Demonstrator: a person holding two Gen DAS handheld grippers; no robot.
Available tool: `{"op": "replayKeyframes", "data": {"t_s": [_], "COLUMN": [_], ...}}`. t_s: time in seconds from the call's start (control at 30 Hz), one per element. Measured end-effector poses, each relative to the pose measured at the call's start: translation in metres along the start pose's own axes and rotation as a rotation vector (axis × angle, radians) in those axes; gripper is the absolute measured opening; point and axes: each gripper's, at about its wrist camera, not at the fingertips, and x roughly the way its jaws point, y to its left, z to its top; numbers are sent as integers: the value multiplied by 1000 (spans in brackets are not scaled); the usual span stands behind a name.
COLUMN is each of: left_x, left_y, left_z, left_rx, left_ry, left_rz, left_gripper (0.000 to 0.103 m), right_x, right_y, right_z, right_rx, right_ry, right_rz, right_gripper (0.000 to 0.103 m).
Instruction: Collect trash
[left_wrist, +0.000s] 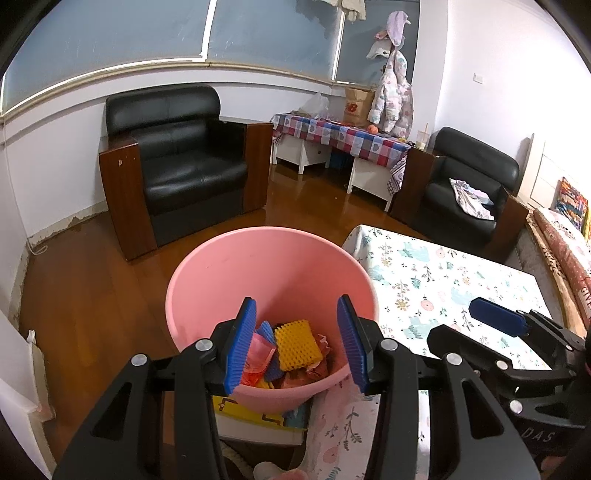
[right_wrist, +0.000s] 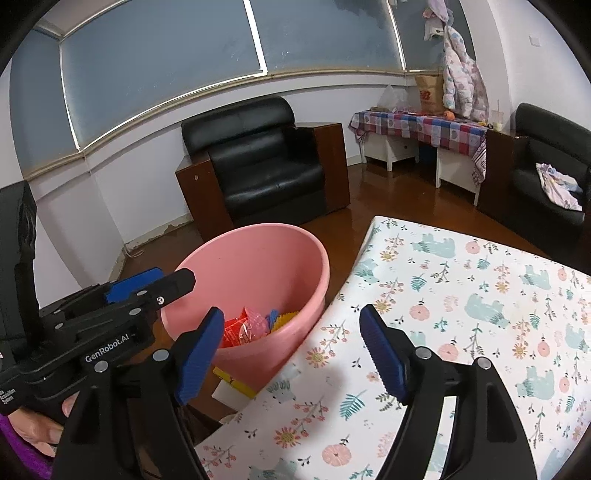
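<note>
Left gripper (left_wrist: 297, 341) held above the pink bucket (left_wrist: 229, 280), jaws spread wide and empty. Bucket upright on the wood floor, mouth up, touching the table's (right_wrist: 461, 280) left edge; trash (left_wrist: 295, 345) heaped at its bottom. Right gripper (right_wrist: 291, 349) over that edge, jaws apart, gripping nothing.

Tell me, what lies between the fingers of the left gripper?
Nothing is gripped. In the left wrist view, the left gripper is open above the pink bucket, trash showing below.
</note>
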Motion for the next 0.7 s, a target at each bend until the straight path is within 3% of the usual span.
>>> {"op": "replayKeyframes", "data": {"t_s": [0.7], "left_x": [-20], "left_y": [-31], "left_z": [-5], "left_rx": [18], "left_ry": [-29], "left_rz": [11], "left_gripper": [46], "right_x": [-41], "right_y": [-11], "right_z": [-15], "right_rx": [54], "right_ry": [-67], "right_rz": [-40], "right_gripper": [81]}}
